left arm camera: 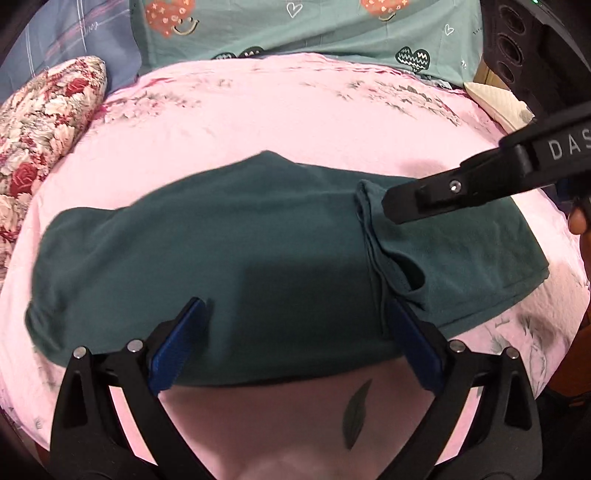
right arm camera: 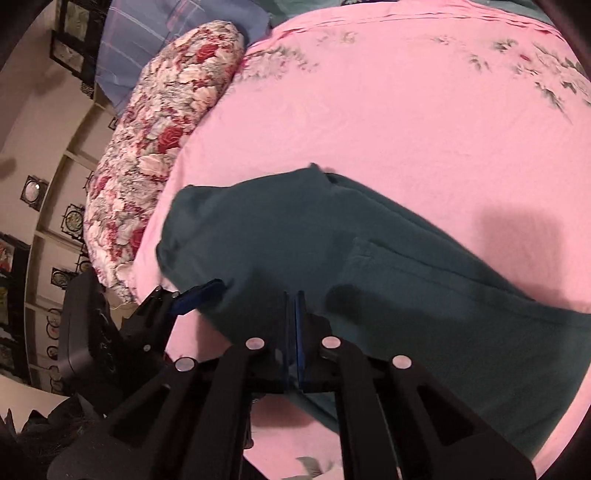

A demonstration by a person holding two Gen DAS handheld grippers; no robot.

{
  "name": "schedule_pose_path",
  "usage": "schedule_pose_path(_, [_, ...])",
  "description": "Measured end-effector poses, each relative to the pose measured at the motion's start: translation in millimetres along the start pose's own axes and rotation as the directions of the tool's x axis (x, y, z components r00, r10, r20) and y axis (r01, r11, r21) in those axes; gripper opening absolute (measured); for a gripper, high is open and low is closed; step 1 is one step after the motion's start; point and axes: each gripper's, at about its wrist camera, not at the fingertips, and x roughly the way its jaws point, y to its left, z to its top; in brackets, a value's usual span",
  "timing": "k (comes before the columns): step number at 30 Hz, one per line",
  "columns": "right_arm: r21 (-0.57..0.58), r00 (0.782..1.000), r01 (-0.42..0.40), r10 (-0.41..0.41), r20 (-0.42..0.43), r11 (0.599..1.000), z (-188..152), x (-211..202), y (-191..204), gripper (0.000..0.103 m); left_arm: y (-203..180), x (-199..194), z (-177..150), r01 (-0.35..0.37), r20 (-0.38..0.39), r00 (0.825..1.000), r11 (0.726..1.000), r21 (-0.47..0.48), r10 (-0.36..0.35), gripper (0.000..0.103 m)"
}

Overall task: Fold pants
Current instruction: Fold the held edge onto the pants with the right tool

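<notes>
Dark green pants (left arm camera: 229,266) lie folded on the pink bed sheet (left arm camera: 280,118), with a folded-over edge running down their right part. My left gripper (left arm camera: 295,314) is open, its blue-padded fingers (left arm camera: 177,343) spread over the near edge of the pants. My right gripper (left arm camera: 388,205) comes in from the right with its tip at the top of the folded edge. In the right wrist view my right gripper (right arm camera: 294,295) is shut, its pads together over the pants (right arm camera: 406,288); I cannot tell if cloth is pinched. The left gripper (right arm camera: 199,295) shows at the left.
A floral red and white pillow (left arm camera: 44,136) lies at the left of the bed, also in the right wrist view (right arm camera: 155,147). A teal heart-print cover (left arm camera: 314,29) and a blue plaid cloth (left arm camera: 66,40) lie at the back. A cream object (left arm camera: 495,103) sits at the right.
</notes>
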Motion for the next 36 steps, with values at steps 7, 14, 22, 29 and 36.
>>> schedule_pose_path(7, [-0.027, 0.998, 0.068, -0.068, 0.017, 0.997, 3.3, 3.8, 2.5, 0.017, -11.1, -20.6, -1.3, 0.025, 0.065, 0.997, 0.999, 0.048, -0.028, 0.099])
schedule_pose_path(14, [0.002, 0.971, 0.224, -0.223, 0.083, 0.975, 16.6, -6.5, -15.0, 0.043, -25.9, 18.5, 7.7, 0.009, -0.013, 1.0, 0.999, 0.041, -0.008, 0.099])
schedule_pose_path(22, [-0.198, 0.942, 0.333, -0.335, 0.024, 0.922, 17.6, 49.3, -16.3, 0.033, -18.7, 13.8, 6.2, 0.046, -0.017, 0.999, 0.999, 0.017, -0.046, 0.08])
schedule_pose_path(29, [-0.174, 0.961, 0.275, -0.271, 0.049, 0.946, 20.3, 34.8, -18.3, 0.015, -23.6, 16.3, 8.8, 0.04, 0.001, 0.999, 0.999, 0.02, -0.04, 0.074])
schedule_pose_path(36, [-0.135, 0.973, 0.224, -0.215, 0.078, 0.965, 25.5, 27.6, -12.1, 0.039, -3.9, -11.8, 4.5, 0.016, 0.065, 0.998, 1.0, -0.016, -0.015, 0.083])
